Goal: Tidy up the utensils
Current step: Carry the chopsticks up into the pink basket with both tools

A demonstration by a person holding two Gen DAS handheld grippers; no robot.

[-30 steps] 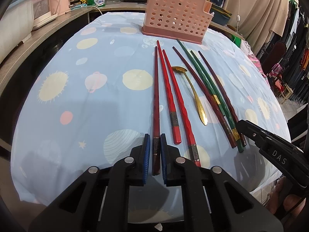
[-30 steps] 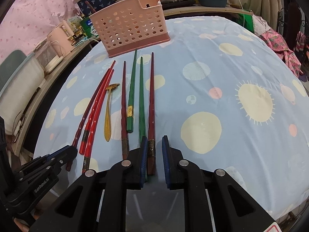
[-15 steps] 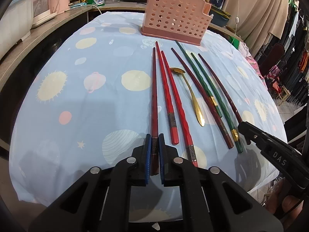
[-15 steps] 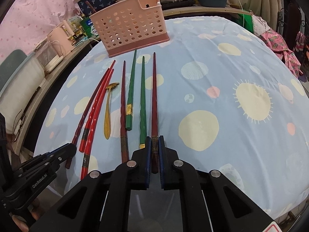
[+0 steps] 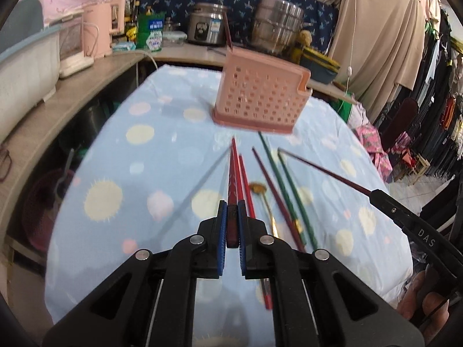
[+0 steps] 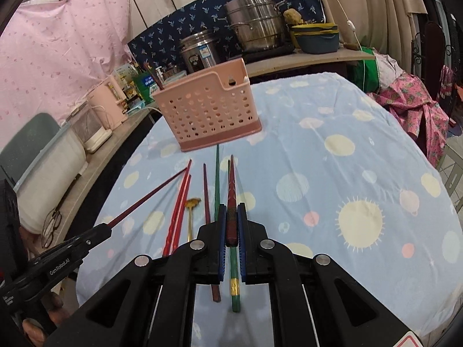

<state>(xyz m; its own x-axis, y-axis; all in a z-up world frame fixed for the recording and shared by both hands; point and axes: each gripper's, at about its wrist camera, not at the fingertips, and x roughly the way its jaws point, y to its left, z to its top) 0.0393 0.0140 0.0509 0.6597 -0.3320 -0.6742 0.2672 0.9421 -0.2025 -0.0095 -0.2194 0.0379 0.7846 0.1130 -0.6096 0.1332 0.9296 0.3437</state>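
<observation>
tongs first: the left gripper is pinched tight on the thick end of a dark red chopstick, blue pads pressed against it from both sides, and the stick juts forward off the cloth, its tip aimed toward the basket. the right gripper is clamped the same way on a second dark red chopstick, also raised above the table and pointing ahead. in the left wrist view the right tool reaches in from the right edge with its stick slanting up-left; in the right wrist view the left tool comes in from the lower left with its stick slanting up-right.

under and just past the tips, the remaining utensils lie in rough rows on the blue tablecloth, which is printed with suns and planets. from the right wrist view, left to right: two bright red chopsticks side by side, a gold spoon with its bowl toward the basket, a single dark red chopstick, then two green chopsticks, one of them running beneath the right tool so its gold-banded end shows below the pads.

further on stands the pink perforated utensil basket, upright near the far side of the table, with one dark stick already poking out of its left corner.

beyond the table a wooden counter carries a rice cooker, a stacked steel steamer pot, a green box and pink appliances. hanging clothes fill the far right.
</observation>
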